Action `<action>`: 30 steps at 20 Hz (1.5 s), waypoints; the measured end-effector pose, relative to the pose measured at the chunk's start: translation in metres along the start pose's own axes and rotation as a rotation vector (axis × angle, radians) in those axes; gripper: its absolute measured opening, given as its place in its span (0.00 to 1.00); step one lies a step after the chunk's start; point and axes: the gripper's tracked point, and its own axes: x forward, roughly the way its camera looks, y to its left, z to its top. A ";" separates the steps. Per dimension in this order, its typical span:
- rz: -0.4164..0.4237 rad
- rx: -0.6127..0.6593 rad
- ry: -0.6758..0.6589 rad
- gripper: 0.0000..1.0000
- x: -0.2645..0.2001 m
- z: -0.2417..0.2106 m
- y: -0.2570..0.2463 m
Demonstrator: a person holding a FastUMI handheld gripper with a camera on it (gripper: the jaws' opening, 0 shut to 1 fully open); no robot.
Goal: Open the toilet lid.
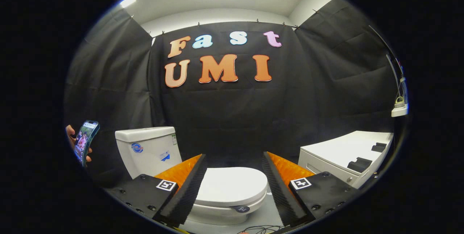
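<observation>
A white toilet stands on the floor just ahead of me, its lid [232, 187] lying flat and closed on the bowl. Its white tank [148, 148] rises behind and to the left. A small dark tag [241, 209] sits at the lid's front edge. My gripper [233, 161] is open: the two black ribbed fingers [188, 187] with orange sides stand wide apart, left and right of the lid, touching nothing. The lid shows in the gap between them, a little below and beyond.
A white cabinet [344, 154] with black pieces on top stands to the right of the toilet. A hand holds a phone [85, 140] at the far left. Cables [257, 229] lie on the grey floor before the bowl. A white power strip [399, 110] hangs at the right.
</observation>
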 end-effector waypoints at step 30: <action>-0.028 0.845 0.547 0.99 0.101 -0.268 -0.078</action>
